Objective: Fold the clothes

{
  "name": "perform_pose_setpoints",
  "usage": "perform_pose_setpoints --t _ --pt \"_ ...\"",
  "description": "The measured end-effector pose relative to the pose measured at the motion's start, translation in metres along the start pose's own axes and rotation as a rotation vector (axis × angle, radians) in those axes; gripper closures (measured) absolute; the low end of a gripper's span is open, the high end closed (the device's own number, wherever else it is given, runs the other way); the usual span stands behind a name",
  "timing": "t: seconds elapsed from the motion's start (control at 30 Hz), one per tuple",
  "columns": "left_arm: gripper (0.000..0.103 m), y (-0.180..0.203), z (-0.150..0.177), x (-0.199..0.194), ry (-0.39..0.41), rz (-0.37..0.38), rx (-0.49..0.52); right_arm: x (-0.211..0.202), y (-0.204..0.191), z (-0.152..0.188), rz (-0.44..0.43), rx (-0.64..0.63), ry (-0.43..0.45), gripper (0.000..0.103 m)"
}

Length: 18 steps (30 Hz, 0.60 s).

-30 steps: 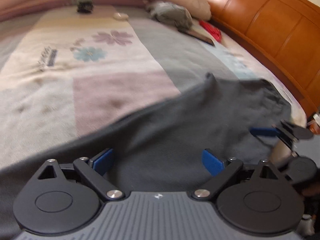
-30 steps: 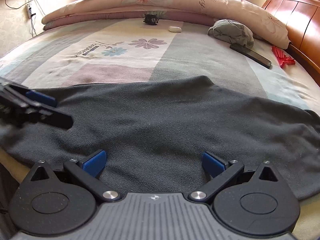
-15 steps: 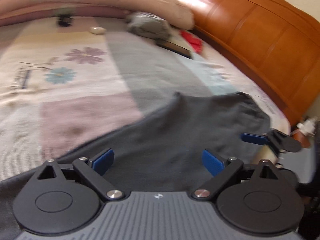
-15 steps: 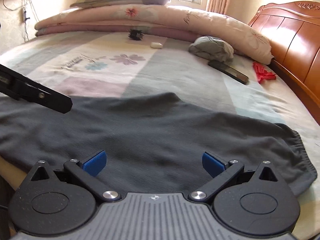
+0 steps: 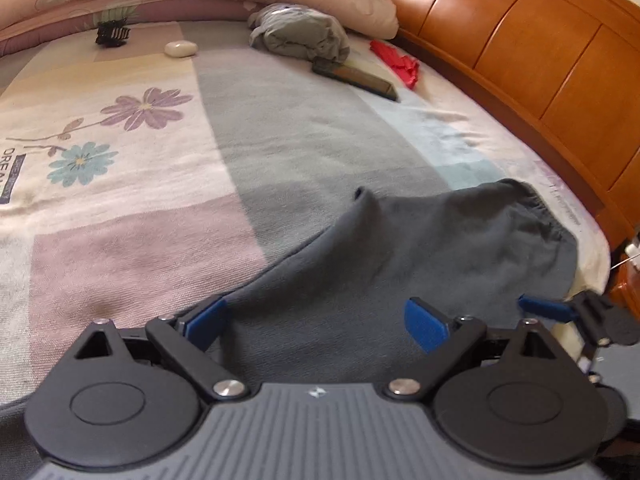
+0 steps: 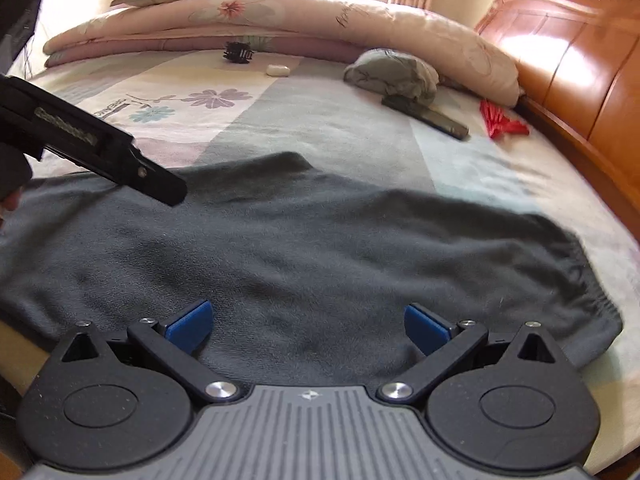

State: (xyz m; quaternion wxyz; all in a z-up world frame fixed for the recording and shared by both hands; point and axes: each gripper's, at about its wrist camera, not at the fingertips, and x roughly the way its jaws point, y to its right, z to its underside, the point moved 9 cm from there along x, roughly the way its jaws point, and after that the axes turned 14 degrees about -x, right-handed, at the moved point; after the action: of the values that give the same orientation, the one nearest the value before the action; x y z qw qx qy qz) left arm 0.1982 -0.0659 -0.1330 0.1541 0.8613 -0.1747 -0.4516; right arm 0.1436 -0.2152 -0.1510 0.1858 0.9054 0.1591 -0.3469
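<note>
Both tongs are hovering spread wide, gripping nothing. The left gripper [image 5: 316,320] is hanging over the near edge of the garment [image 5: 420,264], its blue fingers [image 5: 424,324] parted above dark grey cloth. The right gripper [image 6: 308,324] is doing the same further along, with the garment [image 6: 280,248] lying flat directly ahead of it and running off to both sides.

Just right of the left gripper, the other tool is showing at the bed's corner, near the elastic waistband [image 5: 548,216]. In the right view that waistband [image 6: 588,276] is bunching to the right of the fingers.

Beyond the cloth, the blanket [image 5: 132,184] is stretching away toward a grey bundle [image 5: 300,36], a dark flat object [image 5: 356,78] and the headboard [image 5: 540,60].

This looks like the approach before a first fold: nothing is being pinched yet. Next, each gripper probably needs lowering onto a near edge and closing on both layers.
</note>
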Motion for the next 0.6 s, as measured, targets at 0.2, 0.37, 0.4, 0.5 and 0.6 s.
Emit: perform_pose_setpoints --t 0.2,0.37,0.4,0.5,0.6 --pt "0.008 0.041 0.010 0.020 -0.084 0.123 0.057 0.002 0.002 0.005 -0.039 0.038 0.023 0.000" --pt "0.007 0.035 -0.006 0.054 -0.074 0.067 0.034 0.001 0.002 0.007 -0.042 0.041 0.038 0.000" --pt "0.007 0.035 -0.010 0.058 -0.066 0.060 0.033 0.001 0.002 0.007 -0.044 0.040 0.041 0.000" --pt "0.006 0.038 -0.014 0.061 -0.079 0.033 0.043 0.001 0.003 0.007 -0.052 0.043 0.050 0.000" --pt "0.006 0.042 -0.015 0.050 -0.080 0.037 0.024 0.001 0.003 0.007 -0.055 0.044 0.051 0.000"
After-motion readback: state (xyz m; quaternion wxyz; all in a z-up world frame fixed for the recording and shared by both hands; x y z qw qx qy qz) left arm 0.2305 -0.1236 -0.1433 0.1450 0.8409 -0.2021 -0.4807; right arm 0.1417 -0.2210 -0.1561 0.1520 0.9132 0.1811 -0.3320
